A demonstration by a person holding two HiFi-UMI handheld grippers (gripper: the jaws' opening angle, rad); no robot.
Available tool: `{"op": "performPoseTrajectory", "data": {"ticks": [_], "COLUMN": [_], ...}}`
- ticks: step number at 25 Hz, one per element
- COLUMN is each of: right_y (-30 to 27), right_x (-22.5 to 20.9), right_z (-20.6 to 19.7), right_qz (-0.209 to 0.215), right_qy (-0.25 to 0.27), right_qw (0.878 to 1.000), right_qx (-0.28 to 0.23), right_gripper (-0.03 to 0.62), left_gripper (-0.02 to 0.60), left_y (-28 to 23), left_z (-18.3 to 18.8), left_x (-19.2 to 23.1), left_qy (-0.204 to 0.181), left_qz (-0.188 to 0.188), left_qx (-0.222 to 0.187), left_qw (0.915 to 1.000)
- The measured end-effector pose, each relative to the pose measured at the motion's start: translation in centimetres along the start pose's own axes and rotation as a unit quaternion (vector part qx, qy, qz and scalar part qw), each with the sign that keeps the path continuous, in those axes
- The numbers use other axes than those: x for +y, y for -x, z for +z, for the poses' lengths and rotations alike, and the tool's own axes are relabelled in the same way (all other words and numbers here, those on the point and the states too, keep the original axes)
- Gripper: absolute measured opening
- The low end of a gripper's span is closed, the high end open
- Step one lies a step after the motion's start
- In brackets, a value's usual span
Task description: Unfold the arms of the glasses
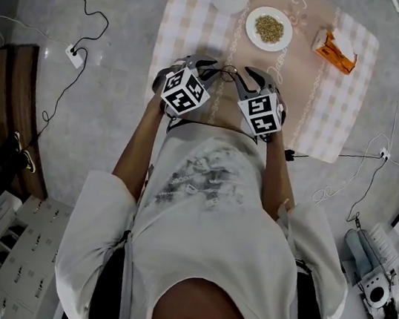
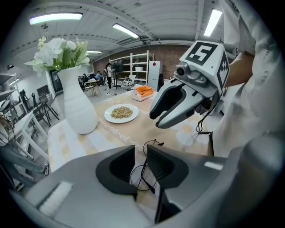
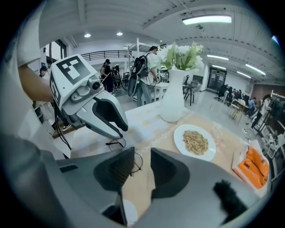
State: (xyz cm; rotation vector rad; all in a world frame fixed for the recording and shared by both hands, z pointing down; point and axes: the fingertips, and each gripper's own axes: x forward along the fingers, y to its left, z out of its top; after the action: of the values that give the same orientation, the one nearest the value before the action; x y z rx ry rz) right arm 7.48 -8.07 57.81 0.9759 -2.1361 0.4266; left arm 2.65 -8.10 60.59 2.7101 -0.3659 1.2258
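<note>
1. On the floor, off the left edge of the worktop (image 1: 177,27): a white socket block (image 1: 74,56) with a black cord trailing from it.
2. Your left tongs (image 2: 140,165): jaws apart with a narrow gap, nothing clamped. They tilt down over the near half of the worktop, which has a pink checked cloth on it.
3. White vase (image 2: 78,107) with white flowers, upright at the far edge of the cloth, beyond the tongs.
4. Glasses (image 2: 143,172): thin dark wire frame with round lenses, lying on the cloth. In the left gripper view, one lens and an arm show through the gap between your left jaws, close along the right-hand jaw. Whether they touch it, cannot tell. In the head view the glasses sit between your two sets of tongs. The arms are too thin to read as folded or out.
5. Your right tongs (image 3: 142,165): jaws apart and empty. Bare cloth shows in the gap, and one lens peeks out past the left-hand jaw. The tips face your left tongs' tips, near them but not touching.
6. White plate (image 3: 178,141) of pale grains, to the right of the vase and well apart from the glasses.
7. Orange box (image 1: 335,51), lying flat at the far right corner of the cloth, apart from the plate.
</note>
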Motion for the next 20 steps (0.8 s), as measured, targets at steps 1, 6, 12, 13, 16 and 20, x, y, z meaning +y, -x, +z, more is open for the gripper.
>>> {"op": "performPoseTrajectory", "data": {"ticks": [1,6,12,13,16,20], "right_y": [-0.1,-0.6,-1.3,-1.4,-1.7,-1.9], "right_x": [0.0,0.1,0.2,0.3,0.3,0.5], "right_z": [-0.2,-0.9,-1.2,-1.2,-1.4,-1.7], "right_qz": [0.002,0.008,0.017,0.019,0.022,0.026], "right_qy": [-0.001,-0.001,0.000,0.000,0.001,-0.001], "right_qw": [1.000,1.000,1.000,1.000,1.000,0.999], "right_qx": [0.002,0.011,0.018,0.019,0.021,0.025], "right_gripper": [0.120,0.124,0.130,0.130,0.130,0.130], "left_gripper": [0.095,0.099,0.101,0.100,0.095,0.090], "left_y": [-0.3,-1.3,-2.3,-2.4,-2.8,-3.3], "left_z": [-0.1,-0.7,-1.5,-1.7,-2.0,-2.3], "left_x": [-0.1,-0.5,-0.8,-0.8,-1.0,-1.2], "left_qy": [-0.003,-0.015,-0.025,-0.028,-0.035,-0.039], "left_qz": [-0.002,-0.014,-0.023,-0.024,-0.028,-0.033], "left_qx": [0.004,0.023,0.044,0.048,0.058,0.065], "left_qw": [1.0000,0.9995,0.9985,0.9982,0.9973,0.9966]}}
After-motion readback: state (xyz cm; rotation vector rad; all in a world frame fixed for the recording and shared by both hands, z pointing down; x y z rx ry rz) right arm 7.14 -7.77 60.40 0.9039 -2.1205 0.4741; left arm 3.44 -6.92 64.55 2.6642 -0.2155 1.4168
